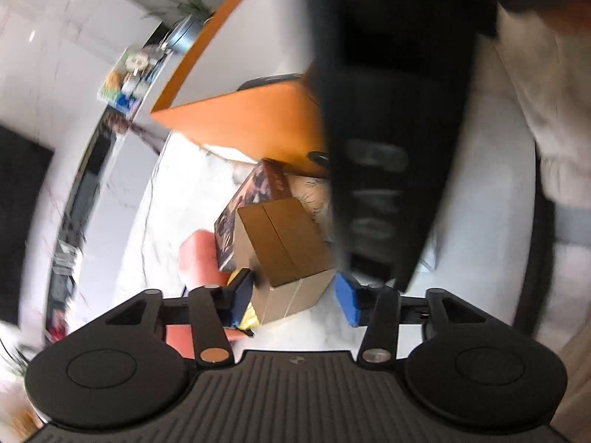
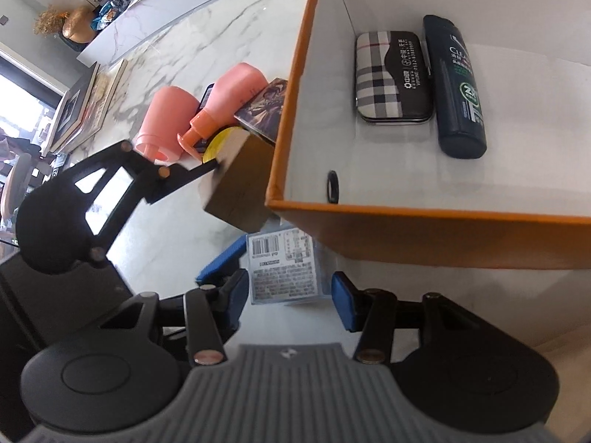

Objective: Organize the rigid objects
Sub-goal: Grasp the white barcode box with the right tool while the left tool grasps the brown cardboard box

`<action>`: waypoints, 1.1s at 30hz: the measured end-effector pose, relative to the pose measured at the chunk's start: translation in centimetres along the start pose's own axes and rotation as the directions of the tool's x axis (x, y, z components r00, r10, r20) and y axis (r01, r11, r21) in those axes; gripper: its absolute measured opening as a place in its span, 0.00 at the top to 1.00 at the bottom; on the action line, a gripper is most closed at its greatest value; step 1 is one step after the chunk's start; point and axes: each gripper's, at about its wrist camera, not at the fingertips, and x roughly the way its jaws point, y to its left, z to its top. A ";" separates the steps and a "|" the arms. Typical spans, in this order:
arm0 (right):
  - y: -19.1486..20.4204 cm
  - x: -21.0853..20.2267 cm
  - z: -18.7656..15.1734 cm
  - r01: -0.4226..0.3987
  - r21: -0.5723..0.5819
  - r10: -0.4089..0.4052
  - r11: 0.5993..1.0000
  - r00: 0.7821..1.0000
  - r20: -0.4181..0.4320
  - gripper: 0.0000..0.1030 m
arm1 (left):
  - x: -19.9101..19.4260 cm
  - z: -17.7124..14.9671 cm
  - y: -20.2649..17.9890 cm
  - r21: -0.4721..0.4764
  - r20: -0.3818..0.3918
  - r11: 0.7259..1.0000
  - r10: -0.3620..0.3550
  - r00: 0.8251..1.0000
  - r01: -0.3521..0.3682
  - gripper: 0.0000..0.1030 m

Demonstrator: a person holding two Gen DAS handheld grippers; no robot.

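Orange storage box (image 2: 424,229) is the big thing here, sitting on the white marble counter (image 2: 166,55), white inside. It's already got a dark green shampoo bottle (image 2: 458,88) lying flat next to a plaid case (image 2: 391,77), the two touching side by side near the far wall.

Just outside the box's left wall there's a pile: two pink bottles (image 2: 207,118) lying down, an illustrated box (image 2: 264,109) leaning against the wall, a yellow roll (image 2: 221,140), and a plain brown cardboard box (image 1: 284,254).

Left gripper (image 1: 295,295) has its blue pads on either side of that brown box. Left pad (image 1: 242,295) looks pressed up against its corner, but the right pad (image 1: 345,302) shows a sliver of counter between it and the cardboard, so it's not clamped yet. Fingers partly apart.

Right gripper (image 2: 288,297) hovers right in front of the orange box, straddling a small clear case with a barcode label (image 2: 284,269). Fingers partly apart too, and the right pad (image 2: 341,302) sits just off the case's edge, so no squeeze there either.
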 end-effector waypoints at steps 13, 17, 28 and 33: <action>-1.1 -1.6 -1.3 0.068 -0.003 -0.068 0.998 0.997 -0.025 0.51 | -3.2 -4.9 7.9 -0.870 0.063 0.429 -0.392 0.918 0.243 0.50; -1.4 -2.0 -1.7 0.070 -0.003 -0.071 0.998 0.997 -0.022 0.51 | -3.0 -6.4 8.1 -0.939 0.015 0.306 -0.416 0.909 0.156 0.50; -0.7 -2.2 -2.6 0.087 -0.067 -0.087 0.994 0.996 0.006 0.50 | -3.3 -7.8 8.1 -0.974 -0.012 0.211 -0.406 0.914 0.081 0.26; 0.0 -2.2 -2.3 0.088 -0.104 -0.085 0.991 0.996 0.038 0.42 | -2.1 -6.5 8.6 -0.974 -0.086 0.225 -0.373 0.924 0.001 0.21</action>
